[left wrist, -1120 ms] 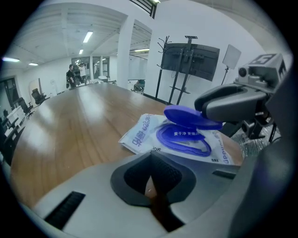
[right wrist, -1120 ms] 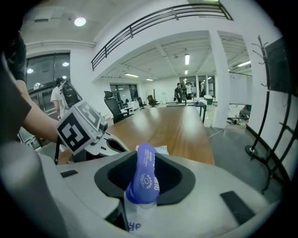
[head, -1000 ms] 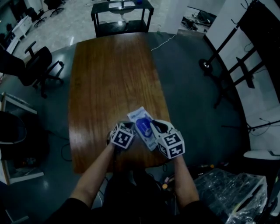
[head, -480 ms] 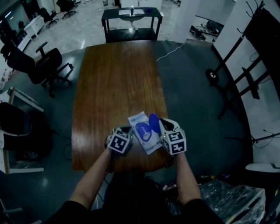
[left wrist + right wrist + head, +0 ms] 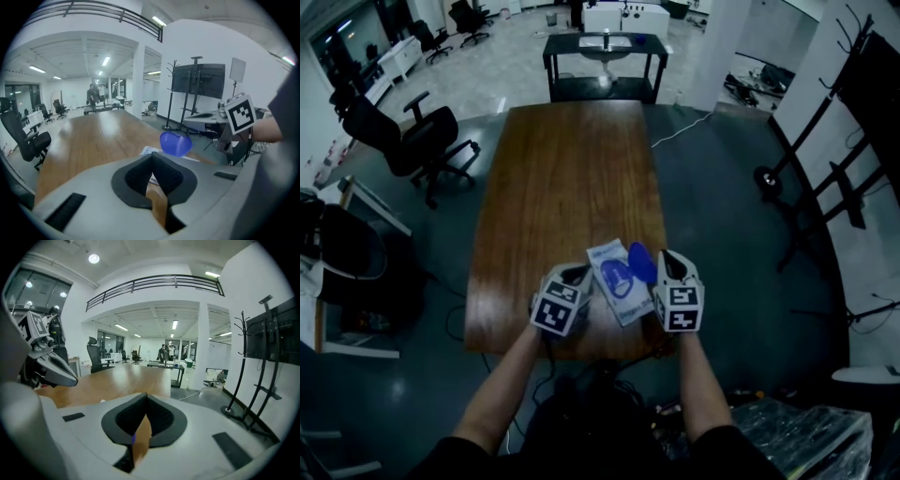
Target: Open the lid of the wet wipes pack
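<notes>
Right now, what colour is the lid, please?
The lid is blue; the left gripper view shows it best.

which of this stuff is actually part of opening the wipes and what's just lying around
Part of the job:
- wet wipes pack
- blue lid, flipped up
- left claw, shut on the pack
- right claw, shut on the lid

Just lying about:
- wooden table
- office chair
- black side table
- coat stand
</notes>
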